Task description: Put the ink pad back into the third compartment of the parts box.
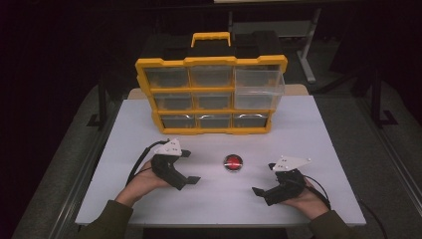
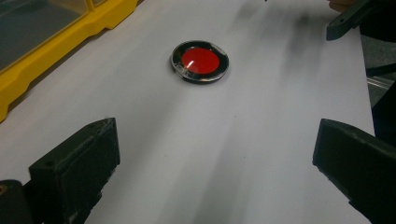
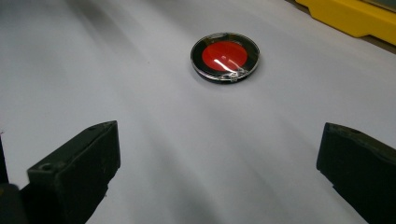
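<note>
A small round disc with a red centre, a black ring and a clear cover lies flat on the white table, midway between both hands. My left gripper rests to its left, open, jaws empty and pointing toward it. My right gripper rests to its right, also open and empty. In the left gripper view the disc lies ahead of the wide-apart jaws, with the tip of the other gripper at the top right. The right gripper view has the disc ahead, a little left of centre.
A yellow organiser with clear drawers stands upright at the table's far side. Its top right drawer is pulled out. Its yellow base edge lies left in the left gripper view, and as a yellow corner in the right gripper view.
</note>
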`<state>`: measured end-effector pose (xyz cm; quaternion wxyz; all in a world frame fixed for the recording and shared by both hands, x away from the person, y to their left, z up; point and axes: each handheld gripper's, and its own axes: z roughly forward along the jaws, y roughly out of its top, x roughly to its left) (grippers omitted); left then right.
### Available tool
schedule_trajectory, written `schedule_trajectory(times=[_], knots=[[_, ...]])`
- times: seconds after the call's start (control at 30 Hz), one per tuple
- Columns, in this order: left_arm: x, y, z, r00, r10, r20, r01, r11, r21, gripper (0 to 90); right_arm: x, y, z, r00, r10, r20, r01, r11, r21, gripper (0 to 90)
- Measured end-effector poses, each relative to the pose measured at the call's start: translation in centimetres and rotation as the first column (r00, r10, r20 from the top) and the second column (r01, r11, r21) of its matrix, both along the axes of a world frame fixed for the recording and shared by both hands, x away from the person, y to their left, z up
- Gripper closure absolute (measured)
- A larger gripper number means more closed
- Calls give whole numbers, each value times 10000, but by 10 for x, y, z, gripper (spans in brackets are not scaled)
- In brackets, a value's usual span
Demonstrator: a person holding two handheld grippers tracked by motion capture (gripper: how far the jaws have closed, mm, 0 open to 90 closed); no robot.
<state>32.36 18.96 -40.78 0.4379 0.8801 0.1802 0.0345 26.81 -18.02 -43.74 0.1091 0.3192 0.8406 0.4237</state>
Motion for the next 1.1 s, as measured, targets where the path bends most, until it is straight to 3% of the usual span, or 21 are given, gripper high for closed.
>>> schedule_trajectory(times=[1.1], knots=[[14,-26,6,9992,-401,8,401,9991,-164,1,0,0,0,10000,12,1,-12,10000,38,0]])
